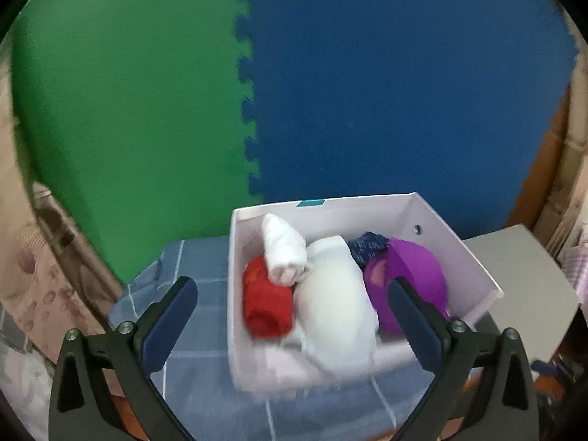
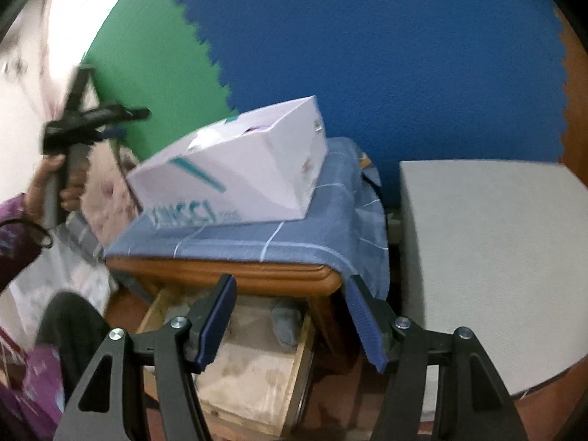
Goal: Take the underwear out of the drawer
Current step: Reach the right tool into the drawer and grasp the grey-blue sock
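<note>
Rolled grey underwear [image 2: 286,321] in open wooden drawer [image 2: 253,364]

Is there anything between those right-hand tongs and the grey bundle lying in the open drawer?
Nothing visible. The right tongs hang open just above the pulled-out wooden drawer, and the grey bundle lies uncovered at its back, under the cabinet top's edge, which may crowd the reach.
</note>
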`<state>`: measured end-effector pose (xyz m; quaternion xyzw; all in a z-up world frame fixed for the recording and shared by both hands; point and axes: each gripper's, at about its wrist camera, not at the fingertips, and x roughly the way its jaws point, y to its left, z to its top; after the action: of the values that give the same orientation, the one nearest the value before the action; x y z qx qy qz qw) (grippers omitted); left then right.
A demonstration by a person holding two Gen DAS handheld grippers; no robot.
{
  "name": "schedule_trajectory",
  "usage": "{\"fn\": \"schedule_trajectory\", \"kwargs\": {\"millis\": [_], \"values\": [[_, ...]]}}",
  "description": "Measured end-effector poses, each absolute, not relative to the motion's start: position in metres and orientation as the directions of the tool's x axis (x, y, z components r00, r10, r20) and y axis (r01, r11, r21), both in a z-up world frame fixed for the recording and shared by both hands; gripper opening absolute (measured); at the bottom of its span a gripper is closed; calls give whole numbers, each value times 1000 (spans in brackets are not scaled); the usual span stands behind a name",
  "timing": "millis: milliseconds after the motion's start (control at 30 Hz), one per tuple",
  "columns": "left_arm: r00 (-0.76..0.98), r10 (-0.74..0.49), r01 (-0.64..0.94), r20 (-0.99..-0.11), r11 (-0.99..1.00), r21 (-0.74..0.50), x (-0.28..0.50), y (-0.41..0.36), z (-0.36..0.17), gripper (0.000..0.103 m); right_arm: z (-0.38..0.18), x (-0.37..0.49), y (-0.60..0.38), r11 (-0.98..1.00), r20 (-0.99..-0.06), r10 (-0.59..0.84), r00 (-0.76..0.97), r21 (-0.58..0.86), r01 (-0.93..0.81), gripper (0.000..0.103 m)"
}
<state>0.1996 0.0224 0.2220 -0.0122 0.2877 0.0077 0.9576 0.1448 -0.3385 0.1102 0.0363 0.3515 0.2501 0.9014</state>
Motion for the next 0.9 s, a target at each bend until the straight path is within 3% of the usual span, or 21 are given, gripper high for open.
{"fn": "schedule_trajectory", "kwargs": {"millis": [133, 300, 567, 633, 767, 900], "values": [[820, 48, -63, -570, 998, -7, 135, 52, 198, 102, 104, 138, -301, 840, -681, 463, 567, 133, -526, 63], [760, 111, -236, -640, 965, -113, 77, 118, 152, 102, 80, 127, -245, 758, -778, 426, 461, 29, -652, 63], [727, 226, -465, -649, 857, -223, 13, 190, 113, 102, 6, 120, -152, 593, -896, 181, 405, -229, -772, 63], [748, 207, -464, -631, 842, -274, 7, 195, 112, 102, -17, 126, -134, 548, -904, 115, 412, -289, -785, 63], [738, 211, -463, -641, 849, -254, 7, 193, 112, 102, -58, 134, -115, 447, -881, -25, 472, -432, -783, 63], [723, 219, -457, -655, 863, -217, 15, 187, 110, 102, -81, 146, -110, 425, -884, -84, 460, -450, -786, 63]]}}
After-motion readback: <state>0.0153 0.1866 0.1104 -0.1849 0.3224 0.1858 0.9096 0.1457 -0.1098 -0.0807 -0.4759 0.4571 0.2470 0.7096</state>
